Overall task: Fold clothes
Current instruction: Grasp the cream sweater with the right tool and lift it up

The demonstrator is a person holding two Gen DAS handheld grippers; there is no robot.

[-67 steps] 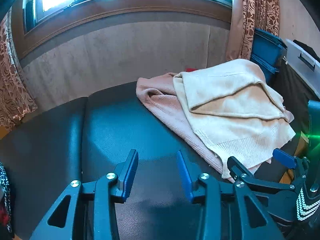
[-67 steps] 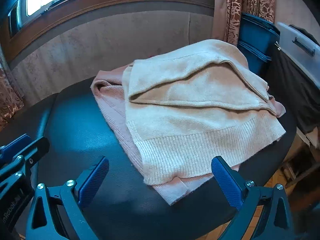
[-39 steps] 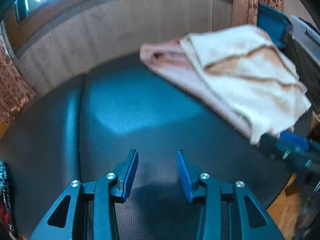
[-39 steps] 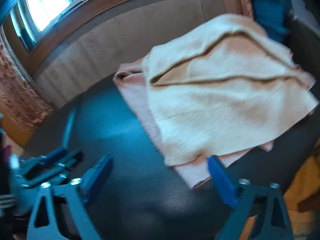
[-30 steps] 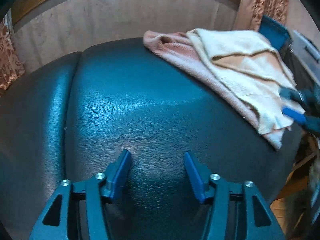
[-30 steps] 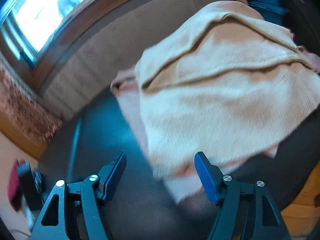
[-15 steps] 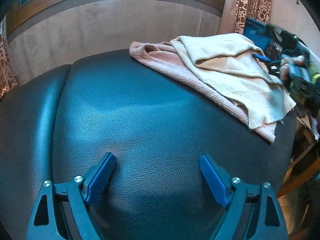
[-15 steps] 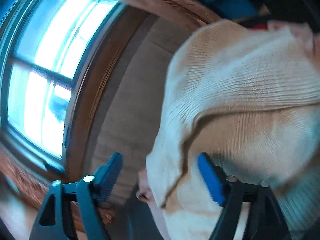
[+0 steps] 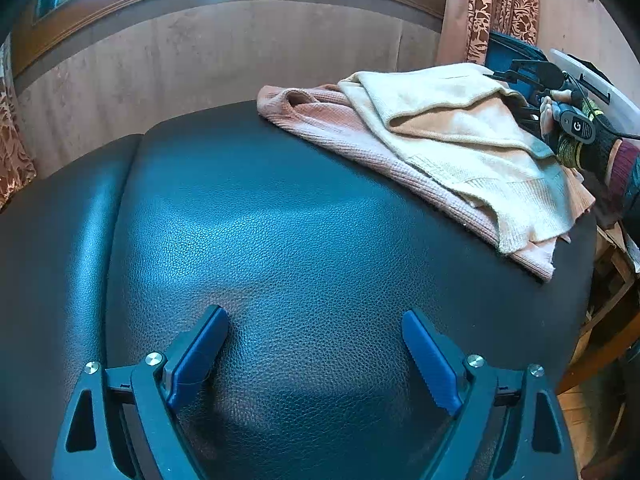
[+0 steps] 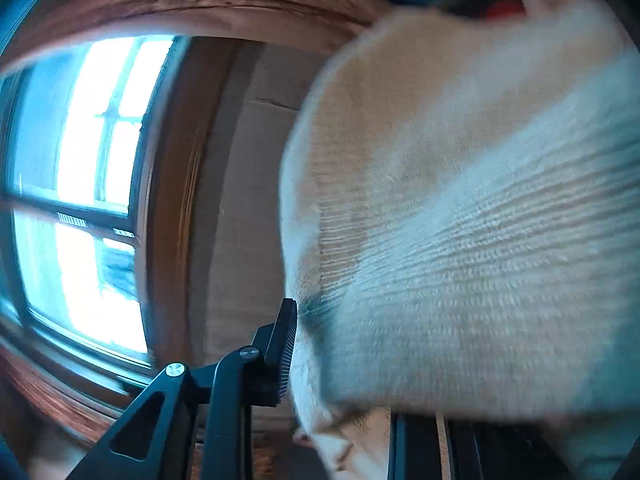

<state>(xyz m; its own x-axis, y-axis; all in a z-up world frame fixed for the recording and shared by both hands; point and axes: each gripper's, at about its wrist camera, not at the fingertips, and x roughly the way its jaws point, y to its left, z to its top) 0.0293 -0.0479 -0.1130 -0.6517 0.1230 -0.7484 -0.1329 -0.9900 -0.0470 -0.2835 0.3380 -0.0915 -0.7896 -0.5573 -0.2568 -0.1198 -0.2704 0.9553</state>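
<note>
The cream sweater point(image 9: 460, 136) lies on a pink sweater point(image 9: 320, 120) at two o'clock on the black bench point(image 9: 280, 220). A second ago the right tool point(image 9: 520, 92) hung wide in front of the pile; now it has swung round to the pile's far right edge and is closing on the cream sweater's edge point(image 10: 460, 240), cloth between its jaws. The left tool point(image 9: 316, 352) has spread from half shut to fully open, empty, over bare bench at six o'clock. The top garment looks about to be pulled off for folding.
</note>
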